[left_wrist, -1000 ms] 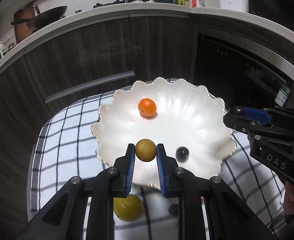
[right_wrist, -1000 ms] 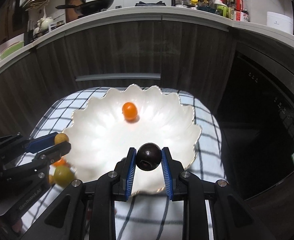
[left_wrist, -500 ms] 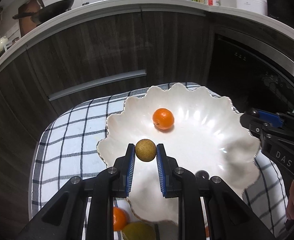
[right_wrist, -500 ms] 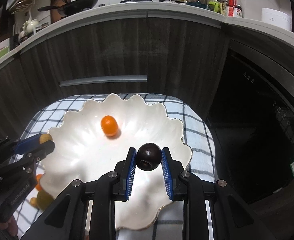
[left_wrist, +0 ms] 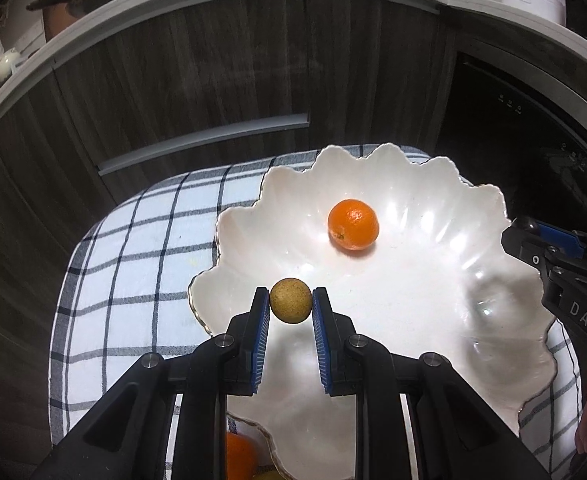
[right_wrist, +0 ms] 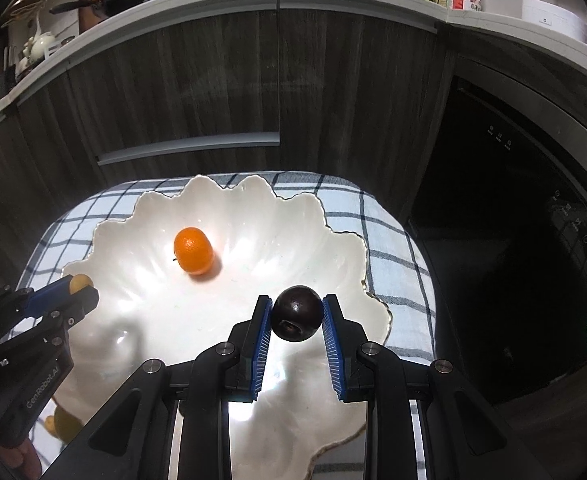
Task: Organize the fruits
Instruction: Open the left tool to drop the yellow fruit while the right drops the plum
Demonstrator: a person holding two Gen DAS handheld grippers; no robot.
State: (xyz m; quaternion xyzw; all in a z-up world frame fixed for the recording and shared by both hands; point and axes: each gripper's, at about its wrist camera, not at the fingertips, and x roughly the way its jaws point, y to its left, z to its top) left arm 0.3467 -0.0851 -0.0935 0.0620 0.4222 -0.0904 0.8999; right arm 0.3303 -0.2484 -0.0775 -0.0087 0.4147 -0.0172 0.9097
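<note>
The left gripper [left_wrist: 291,306] pinches a small tan fruit [left_wrist: 290,300] between its blue pads, at the lower middle of the left wrist view, hanging over the near left part of the white scalloped bowl [left_wrist: 445,184]. The right gripper [right_wrist: 297,314] pinches a dark round fruit [right_wrist: 296,313] the same way, at the lower middle of its own view, over the bowl's near right part. Both fruits are gripped across their widest part, probably so they cannot roll out. Each sits above the bowl's floor and clear of the orange [left_wrist: 353,229] resting toward the far side, which looks like a choice to drop them into open space. The bowl stands on a checked cloth [left_wrist: 133,264]; another orange fruit [left_wrist: 239,456] lies outside it, at the bottom edge.
</note>
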